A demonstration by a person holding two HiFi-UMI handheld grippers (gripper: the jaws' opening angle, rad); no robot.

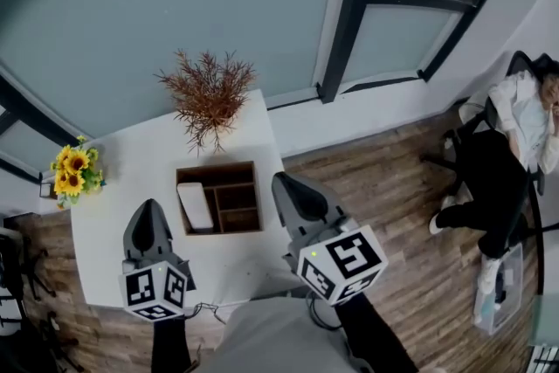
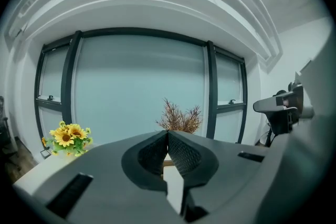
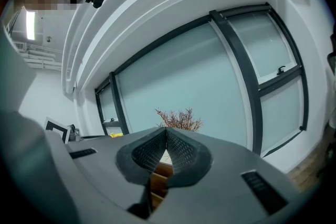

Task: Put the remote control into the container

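I see the remote control [image 1: 194,205] already lying in the container [image 1: 217,168], flat in the long left compartment. The smaller compartments on the right show only bare wood. The container sits on the white table [image 1: 113,188], toward its right edge and about midway between the far and near edges.

My left gripper [image 1: 149,205] is over the near left part of the table, well apart from the container. In the left gripper view its jaws are pressed together with nothing between them. My right gripper [image 1: 280,180] is at the table's right edge, its tips just beside the container's right wall. Its jaws are likewise closed on nothing, and the container's wood shows below them in the right gripper view.

Sunflowers [image 1: 74,170] stand at the far left corner and a dried reddish plant [image 1: 207,96] at the far edge. A person [image 1: 511,153] sits off to the right on the wooden floor [image 1: 393,188].
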